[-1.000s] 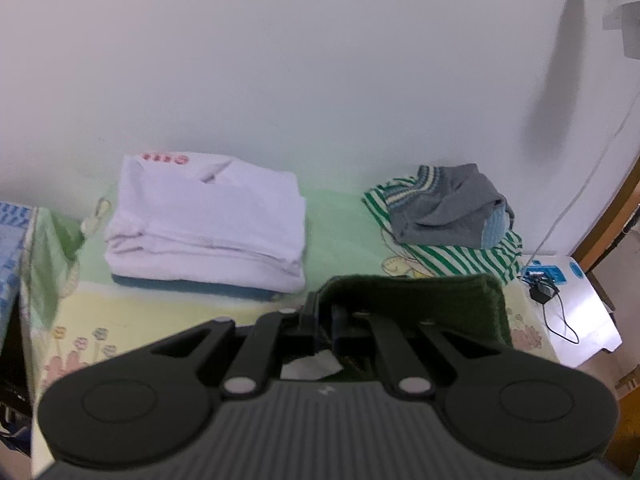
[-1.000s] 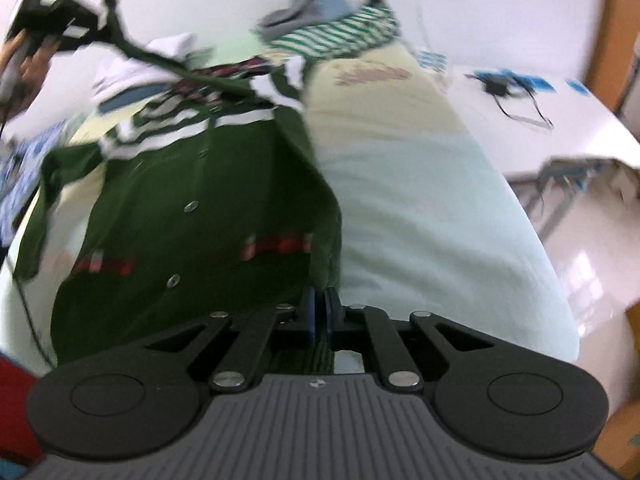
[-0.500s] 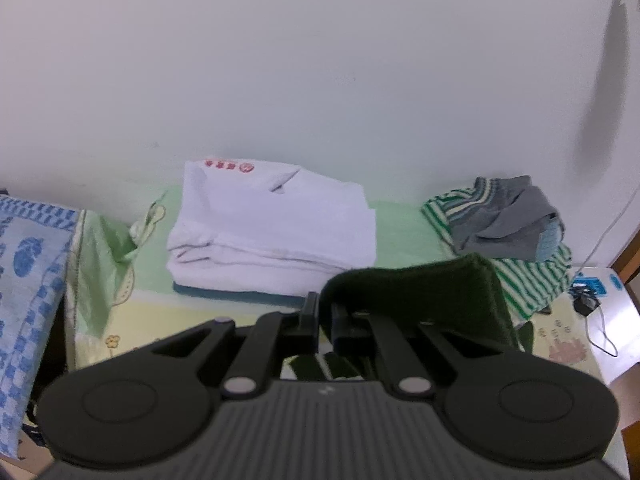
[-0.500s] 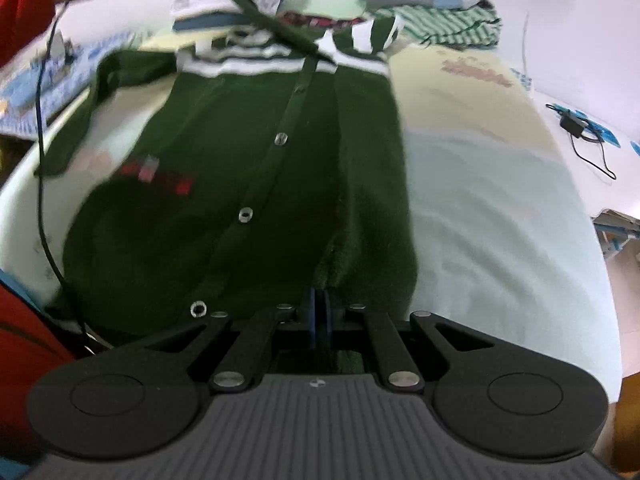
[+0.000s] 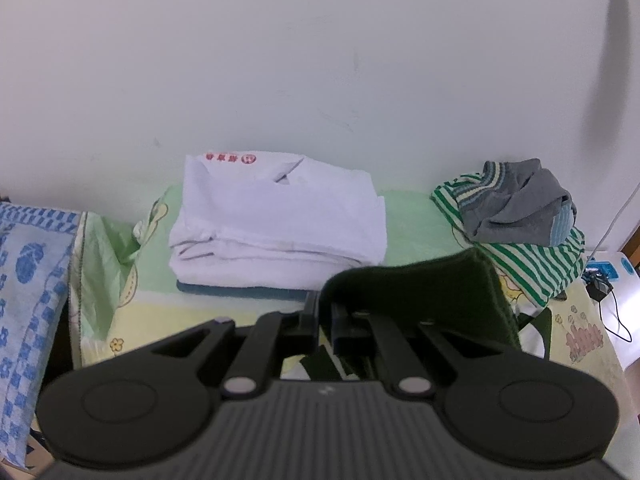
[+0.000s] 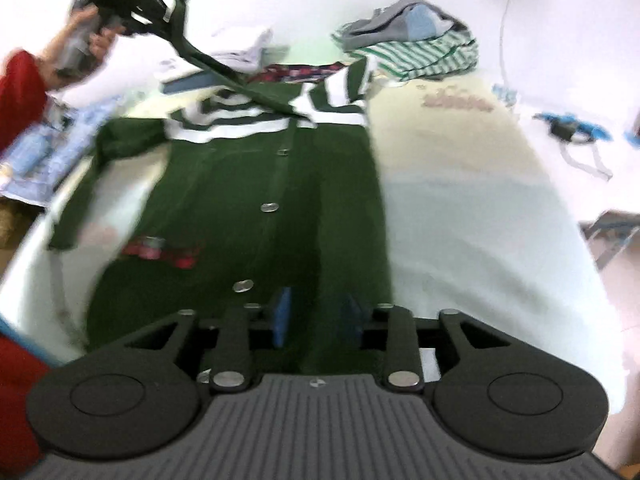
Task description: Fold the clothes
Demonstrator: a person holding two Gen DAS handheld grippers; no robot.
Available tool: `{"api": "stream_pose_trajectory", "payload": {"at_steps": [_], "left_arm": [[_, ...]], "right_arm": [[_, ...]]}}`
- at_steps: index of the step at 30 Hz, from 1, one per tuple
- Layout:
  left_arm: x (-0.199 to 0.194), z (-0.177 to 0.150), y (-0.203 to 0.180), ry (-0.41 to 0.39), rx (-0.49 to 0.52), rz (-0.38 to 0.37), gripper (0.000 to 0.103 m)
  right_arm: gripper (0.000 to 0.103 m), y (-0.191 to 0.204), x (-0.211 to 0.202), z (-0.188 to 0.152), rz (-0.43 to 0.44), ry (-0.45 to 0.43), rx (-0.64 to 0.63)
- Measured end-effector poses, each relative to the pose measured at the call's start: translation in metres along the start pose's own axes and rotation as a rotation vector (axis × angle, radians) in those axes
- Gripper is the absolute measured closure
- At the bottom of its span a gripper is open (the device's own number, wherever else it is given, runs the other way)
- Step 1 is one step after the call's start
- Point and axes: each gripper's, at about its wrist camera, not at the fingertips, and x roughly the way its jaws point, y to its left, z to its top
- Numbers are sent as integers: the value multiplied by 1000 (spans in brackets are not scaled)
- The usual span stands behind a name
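Note:
A dark green cardigan [image 6: 256, 208] with white stripes and metal buttons lies spread lengthwise on the bed [image 6: 460, 200]. My left gripper [image 5: 325, 312] is shut on a fold of its green fabric [image 5: 420, 292], held up in the air. In the right wrist view that left gripper [image 6: 176, 4] is raised at the top left, pulling a taut strip of the cardigan. My right gripper [image 6: 318, 316] stands open over the hem, blue pads [image 6: 282, 314] apart, with green cloth lying between them.
A folded white stack [image 5: 276, 228] on a teal item sits against the wall. An unfolded striped and grey pile [image 5: 516, 216] lies to its right. A blue checked cloth [image 5: 28, 280] is at the left; cables on a white table [image 6: 576, 136] at the right.
My right gripper has opened and let go of the cardigan's hem. The left gripper keeps its hold and has lifted the fabric higher.

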Motion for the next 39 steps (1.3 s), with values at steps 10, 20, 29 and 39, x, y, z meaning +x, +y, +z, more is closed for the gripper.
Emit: {"api": "stream_pose_trajectory", "payload": {"at_steps": [10, 20, 29, 39], "left_arm": [[4, -11, 11, 11, -34, 12, 100], [-10, -46, 27, -4, -117, 10, 99], [-22, -78, 12, -20, -150, 50, 100], [-10, -111, 12, 59, -230, 122, 100]], "right_arm": [[94, 9, 25, -3, 0, 38, -72], [74, 6, 17, 10, 33, 55, -125], [75, -24, 64, 87, 41, -96, -11], [75, -10, 120, 178, 354, -108, -102]]}}
